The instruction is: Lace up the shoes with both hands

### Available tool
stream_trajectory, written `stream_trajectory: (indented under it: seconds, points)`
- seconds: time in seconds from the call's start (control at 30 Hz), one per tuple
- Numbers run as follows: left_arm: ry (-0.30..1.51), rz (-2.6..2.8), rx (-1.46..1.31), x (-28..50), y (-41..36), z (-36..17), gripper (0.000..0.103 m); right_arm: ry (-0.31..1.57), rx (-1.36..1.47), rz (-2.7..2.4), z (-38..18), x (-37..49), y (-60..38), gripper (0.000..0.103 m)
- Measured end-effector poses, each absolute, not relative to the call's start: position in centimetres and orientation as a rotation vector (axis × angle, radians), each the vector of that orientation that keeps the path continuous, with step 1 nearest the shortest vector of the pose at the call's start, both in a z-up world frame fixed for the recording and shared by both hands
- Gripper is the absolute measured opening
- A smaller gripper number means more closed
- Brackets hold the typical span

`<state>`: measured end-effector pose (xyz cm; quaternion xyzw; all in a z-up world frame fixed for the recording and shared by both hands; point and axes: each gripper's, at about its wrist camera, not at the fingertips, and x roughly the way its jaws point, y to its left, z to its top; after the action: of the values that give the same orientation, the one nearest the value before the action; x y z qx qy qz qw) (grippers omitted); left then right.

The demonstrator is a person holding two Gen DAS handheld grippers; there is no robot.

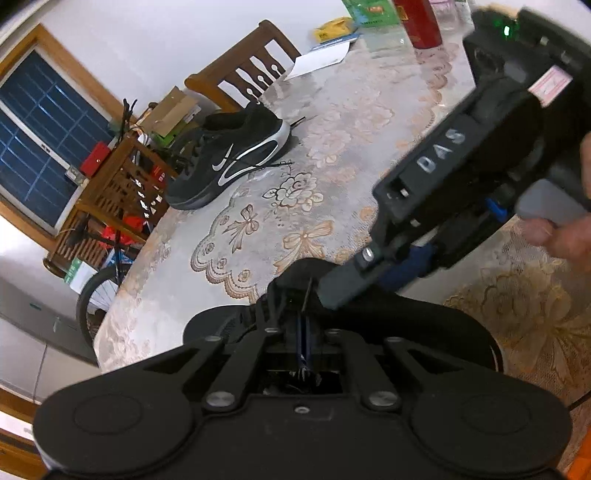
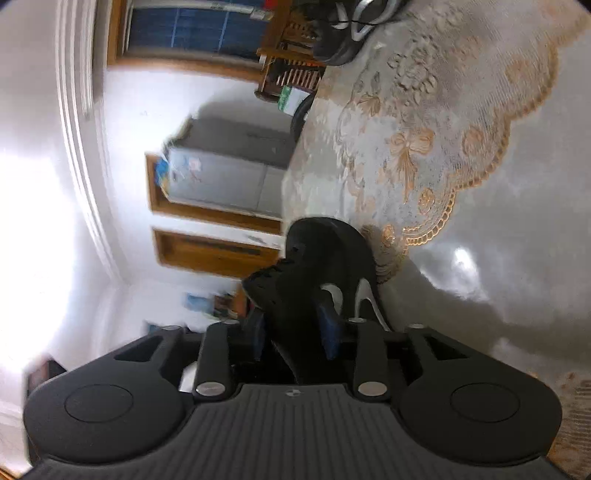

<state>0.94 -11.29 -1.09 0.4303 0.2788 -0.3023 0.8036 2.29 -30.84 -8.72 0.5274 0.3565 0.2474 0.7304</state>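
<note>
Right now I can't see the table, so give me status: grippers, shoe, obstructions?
Left gripper shut on lace. Right gripper clamping near shoe. Second shoe apart, far side. Nothing between.

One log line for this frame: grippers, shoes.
left gripper: shut on lace | right gripper: shut on near shoe | far shoe: on table

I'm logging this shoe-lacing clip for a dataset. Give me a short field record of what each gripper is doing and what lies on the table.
left gripper: shut on a thin black lace end
right gripper: clamped on the near black sneaker, which sits between its blue pads
far black sneaker with silver trim: on the table, loose laces trailing onto the cloth
lace-patterned tablecloth: covers the table
wooden chair: behind the table
red cylindrical container: far end of the table
</note>
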Motion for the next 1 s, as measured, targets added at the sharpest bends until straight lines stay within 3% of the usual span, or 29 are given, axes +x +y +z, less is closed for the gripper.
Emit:
stream_trajectory:
  seconds: [0.37,0.8,0.87,1.0]
  points:
    - [0.62,-0.682,0.918,1.1,-11.2,-0.9,0.002,0.763,0.733,0.512,-4.7,0.2,-28.1,0.045]
    - [0.734,-0.772,0.853,2.2,-11.6,0.5,0.002,0.737,0.544,0.528,-4.1,-0.2,-26.3,0.045]
    - [0.757,-0.788,0.84,2.5,-11.6,0.7,0.002,0.718,0.447,0.53,-3.8,-0.4,-25.5,0.036]
    - [0.823,-0.817,0.777,3.5,-11.6,1.4,0.003,0.656,0.252,0.531,-3.4,-1.0,-23.9,0.033]
